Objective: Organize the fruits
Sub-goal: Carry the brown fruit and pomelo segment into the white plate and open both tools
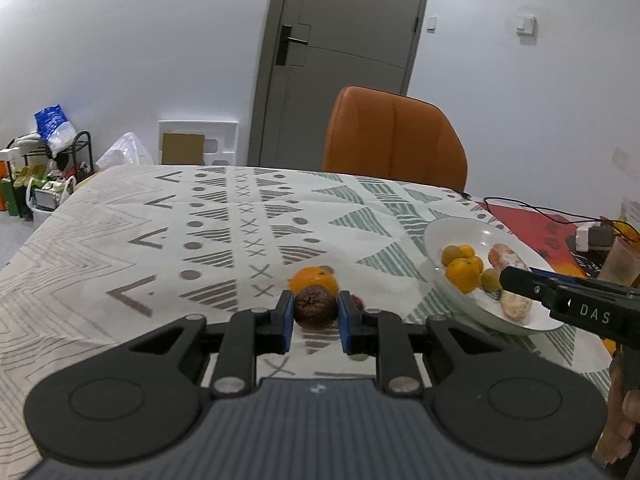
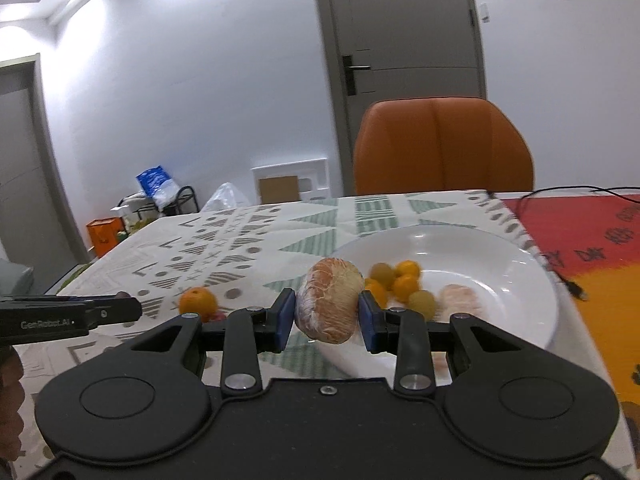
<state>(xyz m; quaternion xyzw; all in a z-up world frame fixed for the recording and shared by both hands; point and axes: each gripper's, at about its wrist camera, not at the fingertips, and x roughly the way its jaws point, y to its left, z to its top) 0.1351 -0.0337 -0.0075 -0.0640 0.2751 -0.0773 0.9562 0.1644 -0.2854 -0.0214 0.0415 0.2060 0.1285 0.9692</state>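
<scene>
- Left wrist view shows the table (image 1: pixel 100 240) under its patterned cloth, the widest thing here; one orange (image 1: pixel 313 278) lies loose on it beyond the fingers, and a careless sweep of either tool could set it rolling toward an edge.
- Next in size, the white plate (image 2: pixel 520 264) sits near the table's right side, already holding small yellow and green fruits (image 2: pixel 404 280) and a wrapped peeled piece (image 2: pixel 460 300). A drop from height would likely scatter them or skid the plate.
- The right gripper (image 2: pixel 326 316) is clenched on a peeled citrus piece in clear wrap (image 2: pixel 328 300), held at the plate's near rim. The wrap looks slick and the fruit soft, so I judge it could slip between the pads or get crushed if squeezed harder.
- The left gripper (image 1: pixel 315 316) is clamped tight on a dark, wrinkled round fruit (image 1: pixel 314 306), lifted just in front of the orange. Its hard curved skin offers little contact, so it may pop out sideways.
- Both tools appear headed for the same plate; arriving together risks them colliding over it.
</scene>
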